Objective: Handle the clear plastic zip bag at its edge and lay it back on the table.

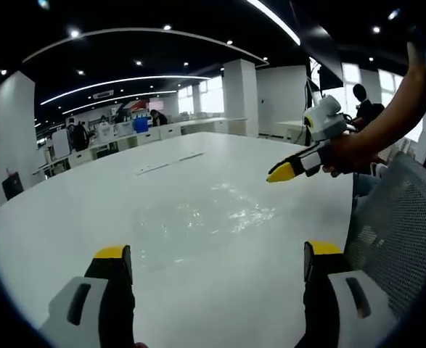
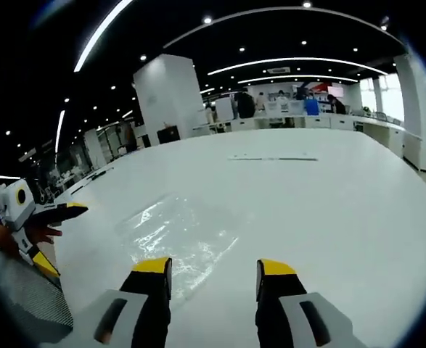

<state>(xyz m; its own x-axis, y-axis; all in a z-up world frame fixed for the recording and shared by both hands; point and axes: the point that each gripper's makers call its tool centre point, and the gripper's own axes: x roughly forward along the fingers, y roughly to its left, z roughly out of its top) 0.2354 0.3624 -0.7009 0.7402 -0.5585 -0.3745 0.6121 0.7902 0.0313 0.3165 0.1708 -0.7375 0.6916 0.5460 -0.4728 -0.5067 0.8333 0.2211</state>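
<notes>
Both grippers hang with jaws wide and empty, the right gripper [image 2: 213, 279] nearer, the zip bag [image 2: 178, 235] flat on the tabletop [image 2: 329, 210] just ahead-left of it.

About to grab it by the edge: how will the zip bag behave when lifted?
The bag lies flat and wrinkled, so it is probably floppy and will drape from a pinched edge. It looks thin, empty and likely light. Its glossy film on the smooth table may slide when nudged.

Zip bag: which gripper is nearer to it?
Right. The right gripper hangs open just over the zip bag's near edge; the left gripper is open, short of it, not touching.
</notes>
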